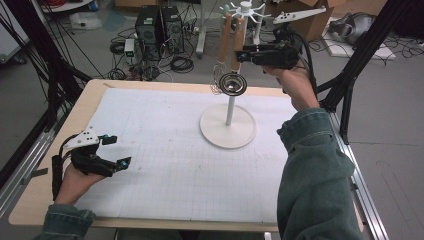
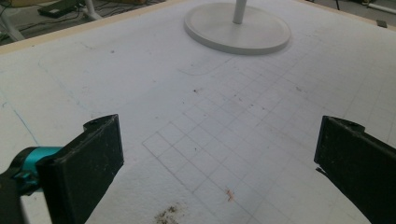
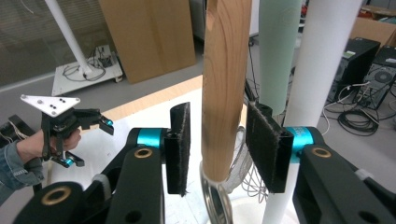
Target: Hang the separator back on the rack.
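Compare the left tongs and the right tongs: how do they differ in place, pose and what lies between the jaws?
The left tongs rest low by the table; the right tongs are raised at the rack. The left tongs gape with nothing between the jaws; the right tongs flank a wooden handle without pressing it. Both have black jaws.

I am working in what looks like a lab or test room set up for recording, not a home. My pale wooden table (image 1: 60, 150) carries a white gridded mat (image 1: 175, 160) and sits inside a frame of black metal struts (image 1: 357, 65). Behind it, on a bare grey floor (image 1: 380, 115), stand two black computer towers (image 1: 159, 31) with tangled black cables (image 1: 181, 64) spilling around them. Brown cardboard boxes (image 3: 149, 35) lean against the far side, near a white stand with a flat base (image 3: 84, 70). A glass partition wall (image 3: 28, 37) closes the room off.
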Available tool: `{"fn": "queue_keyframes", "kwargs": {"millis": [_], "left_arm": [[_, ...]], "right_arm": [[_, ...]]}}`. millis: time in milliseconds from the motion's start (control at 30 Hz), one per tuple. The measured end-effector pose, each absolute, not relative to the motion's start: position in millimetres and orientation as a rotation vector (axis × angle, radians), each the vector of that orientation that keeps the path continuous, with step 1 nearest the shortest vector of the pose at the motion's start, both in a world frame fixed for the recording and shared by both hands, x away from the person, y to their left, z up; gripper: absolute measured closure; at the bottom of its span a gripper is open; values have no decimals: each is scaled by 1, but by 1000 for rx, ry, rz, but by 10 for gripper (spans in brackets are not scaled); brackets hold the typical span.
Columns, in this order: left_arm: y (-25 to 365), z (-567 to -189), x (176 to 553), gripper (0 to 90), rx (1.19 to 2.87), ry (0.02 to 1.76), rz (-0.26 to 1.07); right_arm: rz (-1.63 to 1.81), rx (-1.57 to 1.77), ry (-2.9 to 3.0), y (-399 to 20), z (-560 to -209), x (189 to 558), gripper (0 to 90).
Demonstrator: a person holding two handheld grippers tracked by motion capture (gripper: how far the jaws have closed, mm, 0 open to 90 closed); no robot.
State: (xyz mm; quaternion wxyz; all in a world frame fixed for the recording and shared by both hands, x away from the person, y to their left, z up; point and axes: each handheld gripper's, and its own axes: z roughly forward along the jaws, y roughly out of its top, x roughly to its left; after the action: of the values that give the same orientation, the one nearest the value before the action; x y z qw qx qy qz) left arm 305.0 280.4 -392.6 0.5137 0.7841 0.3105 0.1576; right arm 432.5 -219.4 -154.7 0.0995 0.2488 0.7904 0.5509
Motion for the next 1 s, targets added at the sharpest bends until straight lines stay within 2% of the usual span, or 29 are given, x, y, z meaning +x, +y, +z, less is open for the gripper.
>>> {"fn": "queue_keyframes", "kwargs": {"millis": [400,467,1000], "left_arm": [[280,-394,305,17,1885,759,368],[280,-395,306,17,1887,758,368],[275,-398,307,17,1900,756,351]], "right_arm": [[1627,784,2257,-232,-171,419,355],[1624,793,2229,-233,-174,417,289],[1652,871,2183,-253,-215,399,202]]}}
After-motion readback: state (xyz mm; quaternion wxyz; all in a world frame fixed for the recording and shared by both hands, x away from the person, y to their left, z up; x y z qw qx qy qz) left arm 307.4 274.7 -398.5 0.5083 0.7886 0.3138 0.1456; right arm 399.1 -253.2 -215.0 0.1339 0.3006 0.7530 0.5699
